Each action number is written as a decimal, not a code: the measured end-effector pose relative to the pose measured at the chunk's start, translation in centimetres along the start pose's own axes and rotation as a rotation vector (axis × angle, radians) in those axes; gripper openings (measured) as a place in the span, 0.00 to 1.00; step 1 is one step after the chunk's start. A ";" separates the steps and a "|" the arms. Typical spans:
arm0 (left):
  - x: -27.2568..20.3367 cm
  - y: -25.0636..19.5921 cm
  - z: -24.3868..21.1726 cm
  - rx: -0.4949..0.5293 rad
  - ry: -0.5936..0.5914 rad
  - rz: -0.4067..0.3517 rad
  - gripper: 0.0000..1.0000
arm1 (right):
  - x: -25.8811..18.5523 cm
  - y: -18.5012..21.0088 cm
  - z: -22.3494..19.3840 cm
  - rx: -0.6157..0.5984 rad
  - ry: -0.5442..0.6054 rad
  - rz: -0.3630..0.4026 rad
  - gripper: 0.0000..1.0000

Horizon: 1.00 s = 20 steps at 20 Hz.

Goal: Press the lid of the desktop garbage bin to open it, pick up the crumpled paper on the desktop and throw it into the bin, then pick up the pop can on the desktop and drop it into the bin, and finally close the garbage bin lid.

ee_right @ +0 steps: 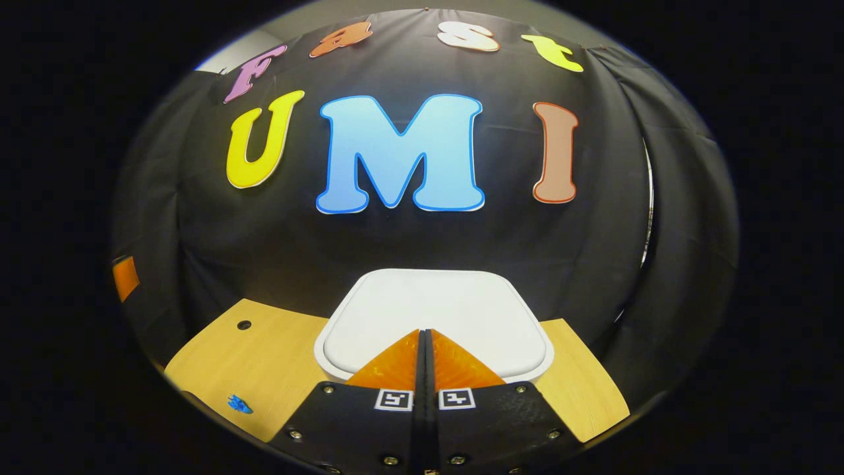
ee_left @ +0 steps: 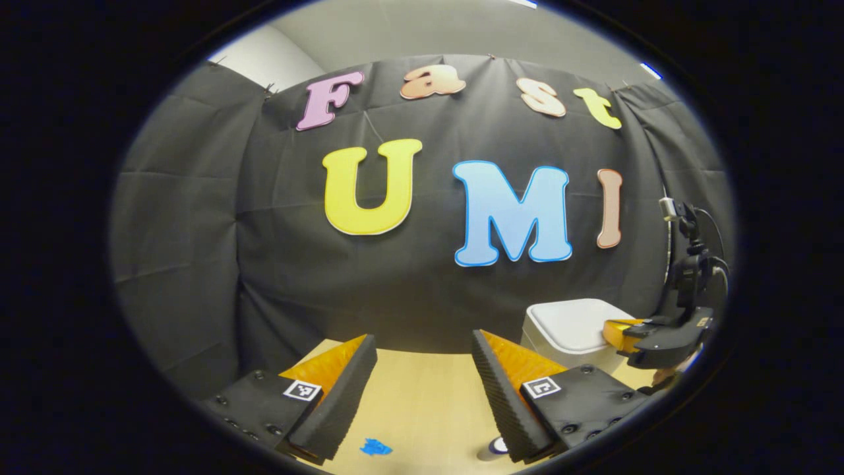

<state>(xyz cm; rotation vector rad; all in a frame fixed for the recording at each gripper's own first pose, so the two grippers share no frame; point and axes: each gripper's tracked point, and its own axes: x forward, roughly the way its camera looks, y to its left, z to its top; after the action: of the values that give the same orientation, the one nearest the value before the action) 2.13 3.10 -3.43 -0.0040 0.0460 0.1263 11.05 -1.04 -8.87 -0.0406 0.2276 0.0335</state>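
My right gripper point(ee_right: 424, 340) is pressed fully together, tips over the near edge of the bin point(ee_right: 435, 316) lid at 12 o'clock. My left gripper point(ee_left: 422, 369) is spread wide, holding nothing; the bin point(ee_left: 570, 326) sits at 2 o'clock.

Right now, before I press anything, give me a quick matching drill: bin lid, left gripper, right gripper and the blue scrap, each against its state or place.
Things:
1. bin lid
2. left gripper
3. right gripper
4. blue scrap

States or places:
A. fingers spread wide, nothing between them
B. lying on the wooden tabletop
C. down, closed, white
D. fingers pressed together, tips over the lid

Pairs: 1-C, 2-A, 3-D, 4-B
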 end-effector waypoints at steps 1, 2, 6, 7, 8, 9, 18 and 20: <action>0.0 0.0 0.0 0.001 0.000 0.001 0.95 | 0.0 0.0 -0.1 -0.002 -0.001 -0.003 0.00; -0.1 0.0 0.0 0.002 -0.001 0.001 0.95 | 0.1 0.0 -0.3 -0.009 0.003 -0.006 0.00; -0.3 0.1 -0.1 0.008 -0.005 0.002 0.95 | 0.0 0.0 -0.5 0.013 -0.007 -0.006 0.00; -0.3 0.2 0.0 0.006 -0.006 0.003 0.95 | 0.0 0.1 -0.6 0.019 -0.009 -0.004 0.00; -0.4 0.2 0.0 0.005 -0.007 0.005 0.95 | -0.1 0.1 -0.4 0.021 -0.023 0.000 0.00; -0.5 0.4 0.1 0.005 -0.007 0.006 0.95 | -0.1 0.1 -0.1 0.018 -0.038 0.006 0.00; -0.6 0.3 -0.7 0.016 0.004 -0.003 0.95 | -1.7 -0.4 2.8 0.042 -0.111 -0.013 0.00; -0.8 0.1 -0.7 0.018 0.002 -0.008 0.95 | -2.1 -0.4 3.4 0.057 -0.127 -0.012 0.00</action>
<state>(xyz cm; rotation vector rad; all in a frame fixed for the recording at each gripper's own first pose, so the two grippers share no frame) 1.33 3.10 -4.13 0.0135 0.0491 0.1175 9.80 -1.34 -5.09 0.0169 0.1013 0.0176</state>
